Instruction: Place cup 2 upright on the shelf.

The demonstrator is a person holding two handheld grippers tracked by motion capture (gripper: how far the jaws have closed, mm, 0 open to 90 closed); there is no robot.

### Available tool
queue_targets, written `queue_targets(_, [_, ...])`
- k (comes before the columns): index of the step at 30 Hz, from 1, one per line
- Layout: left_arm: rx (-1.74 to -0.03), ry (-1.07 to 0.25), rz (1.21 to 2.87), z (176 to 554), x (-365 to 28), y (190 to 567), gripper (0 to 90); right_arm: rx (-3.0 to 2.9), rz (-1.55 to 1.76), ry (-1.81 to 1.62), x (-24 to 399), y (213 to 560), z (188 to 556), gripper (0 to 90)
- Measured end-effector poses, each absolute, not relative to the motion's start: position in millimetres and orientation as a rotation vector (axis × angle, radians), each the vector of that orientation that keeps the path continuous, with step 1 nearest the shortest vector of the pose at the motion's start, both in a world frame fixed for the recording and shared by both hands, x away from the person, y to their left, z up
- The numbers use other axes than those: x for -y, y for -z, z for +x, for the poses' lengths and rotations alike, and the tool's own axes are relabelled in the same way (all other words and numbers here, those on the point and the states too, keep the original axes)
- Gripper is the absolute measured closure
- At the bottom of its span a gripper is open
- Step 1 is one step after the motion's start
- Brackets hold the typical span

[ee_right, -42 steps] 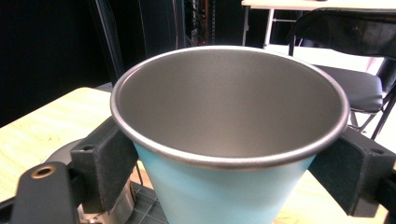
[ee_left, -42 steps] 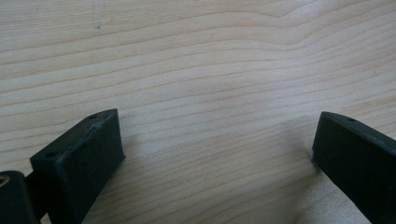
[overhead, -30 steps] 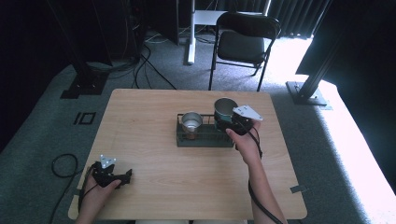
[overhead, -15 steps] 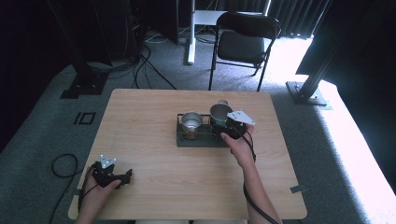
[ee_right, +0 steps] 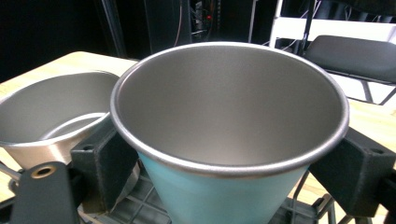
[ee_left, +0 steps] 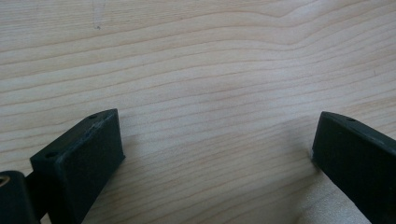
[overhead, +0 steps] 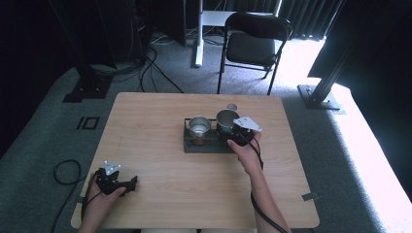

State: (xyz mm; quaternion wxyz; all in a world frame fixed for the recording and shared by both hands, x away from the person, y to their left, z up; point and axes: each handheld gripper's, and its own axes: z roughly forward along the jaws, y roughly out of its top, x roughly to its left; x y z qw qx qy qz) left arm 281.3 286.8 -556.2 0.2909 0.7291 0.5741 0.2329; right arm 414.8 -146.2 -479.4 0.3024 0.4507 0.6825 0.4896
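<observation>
A pale blue cup (ee_right: 224, 116) with a steel inside is upright, and my right gripper (ee_right: 229, 163) is shut on it, one pad (ee_right: 100, 163) on each side of its wall. In the high view the cup (overhead: 226, 119) and right gripper (overhead: 238, 137) are at the right half of a black wire rack (overhead: 194, 146). I cannot tell whether the cup rests on the rack. A second steel cup (overhead: 199, 126) stands in the rack's left half. My left gripper (overhead: 127, 184) lies at the table's front left, open over bare wood (ee_left: 217, 149).
A small round metal thing (overhead: 231, 107) lies just behind the rack. The wooden table (overhead: 160, 111) has its edges all in view. A black folding chair (overhead: 255, 43) stands beyond the far edge, and cables run over the floor at the left.
My right gripper has sunk with the blue cup and drifted slightly left, down to the rack. The left gripper has stayed put.
</observation>
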Motion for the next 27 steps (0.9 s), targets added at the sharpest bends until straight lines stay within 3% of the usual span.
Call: queue_targets(27, [-1.531,-0.621,1.945,281,-287,556,2.7,-1.832,1.140,-1.301,168,475,394,10.6])
